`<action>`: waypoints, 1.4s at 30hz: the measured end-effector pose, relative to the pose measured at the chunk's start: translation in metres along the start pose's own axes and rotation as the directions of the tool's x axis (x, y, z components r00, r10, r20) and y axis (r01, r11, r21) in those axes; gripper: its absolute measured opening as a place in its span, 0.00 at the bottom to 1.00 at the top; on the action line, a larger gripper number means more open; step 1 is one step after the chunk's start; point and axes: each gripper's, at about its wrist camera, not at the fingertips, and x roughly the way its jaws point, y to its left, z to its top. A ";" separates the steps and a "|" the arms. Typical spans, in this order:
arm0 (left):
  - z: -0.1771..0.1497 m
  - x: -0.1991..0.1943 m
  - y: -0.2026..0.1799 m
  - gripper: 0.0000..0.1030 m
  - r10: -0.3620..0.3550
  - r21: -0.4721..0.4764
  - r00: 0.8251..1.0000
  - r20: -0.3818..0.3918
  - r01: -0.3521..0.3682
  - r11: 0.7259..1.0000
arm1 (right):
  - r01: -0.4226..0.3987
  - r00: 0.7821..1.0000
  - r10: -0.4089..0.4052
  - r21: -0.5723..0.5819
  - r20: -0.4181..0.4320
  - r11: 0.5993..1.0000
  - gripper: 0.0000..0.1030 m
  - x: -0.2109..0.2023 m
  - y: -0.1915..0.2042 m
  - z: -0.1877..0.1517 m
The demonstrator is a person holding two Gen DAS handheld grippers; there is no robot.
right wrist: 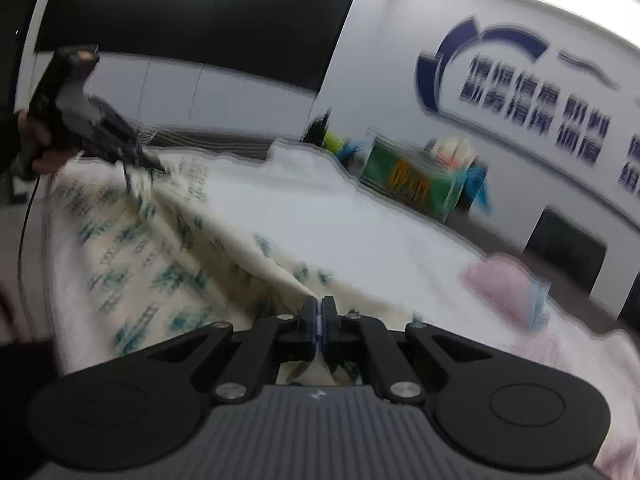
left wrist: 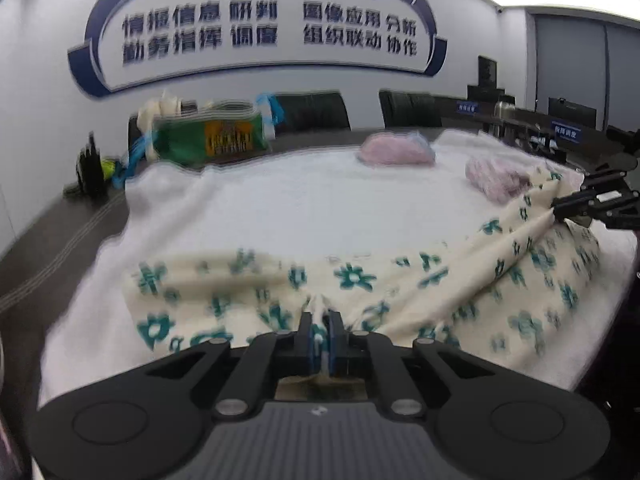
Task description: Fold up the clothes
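A cream garment with teal flower print lies across the near part of a white cloth-covered table. My left gripper is shut on a pinch of its fabric at the near edge. My right gripper comes in from the right and holds another part, pulling a taut ridge up. In the right wrist view the right gripper is shut on the same garment, and the left gripper, held by a hand, pinches the far end. Both views are motion-blurred.
Two folded pink pieces lie at the back right of the white cloth. A green bag with bundled items stands at the back left, dark bottles beside it. Black chairs line the far side.
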 end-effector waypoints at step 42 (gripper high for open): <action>-0.015 0.018 -0.086 0.07 0.178 0.642 0.942 0.286 -0.326 0.694 | -0.193 0.980 0.180 -0.185 -0.088 0.964 0.01 0.044 0.052 0.037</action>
